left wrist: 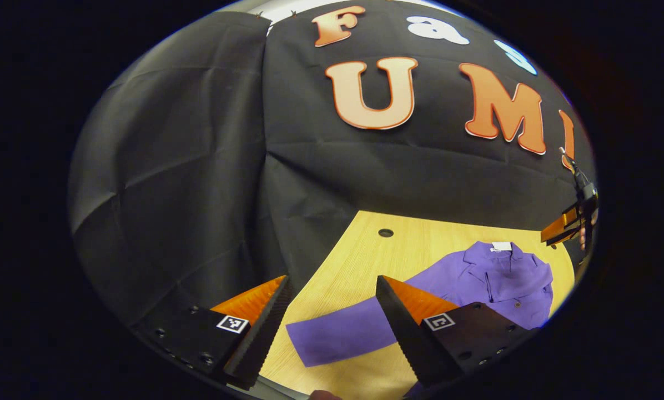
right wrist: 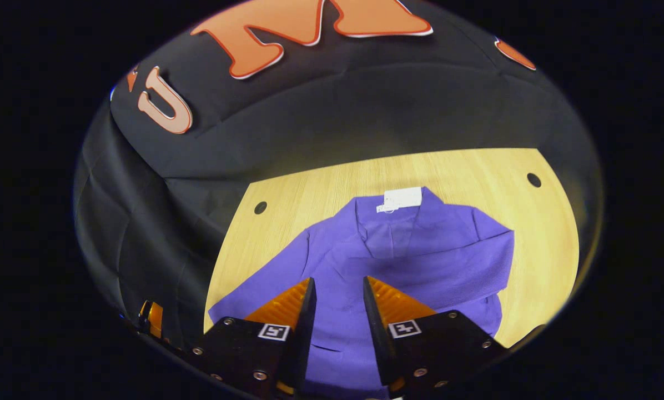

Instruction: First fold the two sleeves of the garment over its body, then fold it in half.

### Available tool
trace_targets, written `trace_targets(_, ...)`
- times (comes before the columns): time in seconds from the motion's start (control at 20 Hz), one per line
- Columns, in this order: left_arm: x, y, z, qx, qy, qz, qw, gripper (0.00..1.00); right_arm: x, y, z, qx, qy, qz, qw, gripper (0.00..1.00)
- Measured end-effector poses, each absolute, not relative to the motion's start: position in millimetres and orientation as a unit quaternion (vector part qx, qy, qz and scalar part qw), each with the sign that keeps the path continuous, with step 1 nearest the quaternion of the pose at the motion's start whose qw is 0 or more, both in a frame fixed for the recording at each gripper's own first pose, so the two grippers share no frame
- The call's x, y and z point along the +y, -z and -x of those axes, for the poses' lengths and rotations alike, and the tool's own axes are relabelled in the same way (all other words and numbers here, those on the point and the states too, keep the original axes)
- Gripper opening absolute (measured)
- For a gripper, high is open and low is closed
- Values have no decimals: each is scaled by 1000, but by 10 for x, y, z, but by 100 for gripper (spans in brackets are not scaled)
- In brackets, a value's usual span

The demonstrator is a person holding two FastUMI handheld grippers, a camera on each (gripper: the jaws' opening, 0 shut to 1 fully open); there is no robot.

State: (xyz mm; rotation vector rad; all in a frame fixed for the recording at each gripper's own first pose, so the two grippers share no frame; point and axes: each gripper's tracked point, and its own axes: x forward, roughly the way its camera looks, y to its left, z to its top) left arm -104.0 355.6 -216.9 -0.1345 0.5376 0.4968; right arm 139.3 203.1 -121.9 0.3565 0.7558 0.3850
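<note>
A purple jacket (right wrist: 421, 261) lies flat on the wooden table (right wrist: 321, 189), collar and white tag (right wrist: 402, 198) toward the booth wall. One sleeve (right wrist: 448, 278) is folded across the body. The other sleeve (left wrist: 337, 333) stretches out flat, away from the body (left wrist: 504, 283). My left gripper (left wrist: 331, 289) hovers open over that outstretched sleeve, with nothing between its fingers; it also shows at the lower left edge of the right gripper view (right wrist: 151, 319). My right gripper (right wrist: 338, 286) is open above the jacket's lower body, holding nothing, and shows far right in the left gripper view (left wrist: 568, 225).
The black cloth wall (left wrist: 199, 166) closes the table's far and left sides. Round holes (right wrist: 260, 207) (right wrist: 533, 179) sit near the table's far corners. Bare wood (right wrist: 537, 250) lies beside the jacket.
</note>
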Motion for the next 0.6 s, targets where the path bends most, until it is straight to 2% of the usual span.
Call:
trace_targets(0.05,3615,2264,1066,277,-242,80,926,98,1981,1154,-1364,353,-180,-167,903,54)
trace_targets(0.1,3675,2378,1083,294,-243,97,919,99,1920,1087,-1347,340,-176,-161,909,63)
trace_targets(0.15,3728,2482,1118,313,-241,115,911,99,1860,1026,-1334,326,-170,-157,917,58)
trace_targets(0.2,3775,2584,1158,332,-242,131,903,99,1791,947,-1319,310,-165,-153,924,77)
trace_targets(0.3,3860,2825,1236,371,-244,150,883,99,1644,786,-1268,283,-153,-146,936,87)
trace_targets(0.45,3918,3259,1218,429,-244,166,854,99,1419,568,-1152,243,-136,-131,951,93)
trace_targets(0.6,3832,3679,1377,504,-227,227,802,97,1204,367,-1002,201,-127,-114,965,95)
